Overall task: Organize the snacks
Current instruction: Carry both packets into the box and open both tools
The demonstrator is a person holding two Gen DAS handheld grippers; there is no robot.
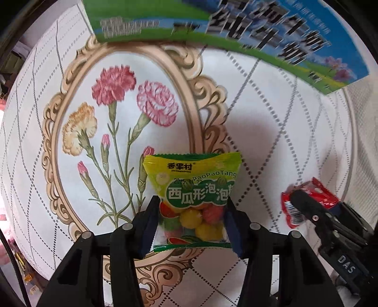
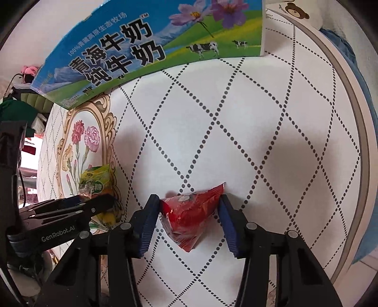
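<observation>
The left tool (image 1: pixel 192 207) pinches a green-and-yellow bag of watermelon-shaped bubble gum (image 1: pixel 192 189) by its 2 side edges, with the printed face turned up toward the camera. Holding it at the edges looks sensible: the round gum balls bulge in the middle, and the flat seams give the pads something thin to bite. The right tool (image 2: pixel 189 207) is pressed in on a red snack packet (image 2: pixel 189 212), which buckles into a tented, roughly triangular shape between the pads. That crumpling suggests the wrapper is soft and partly air-filled, so it could slip or spin if squeezed less firmly.

Both packets appear lifted just above the counter (image 2: pixel 259 141), judging by the soft shadows under them, though how far off the surface they are cannot be told. The 2 tools sit side by side, near each other; in the right wrist view the left one shows at the lower left with the green bag.

Ahead of both stands a blue-and-green milk carton box (image 2: pixel 151 44), printed with cows and purple flowers. It is probably the place where the snacks are to go, but its opening is not visible from either camera. Its near wall stands between the packets and its inside, so each packet would likely need to rise over the rim.

The counter cover shows a dotted diamond grid and a gilt oval frame with carnations (image 1: pixel 122 113). A bear-printed item (image 2: pixel 295 11) lies beyond the counter's far edge.
</observation>
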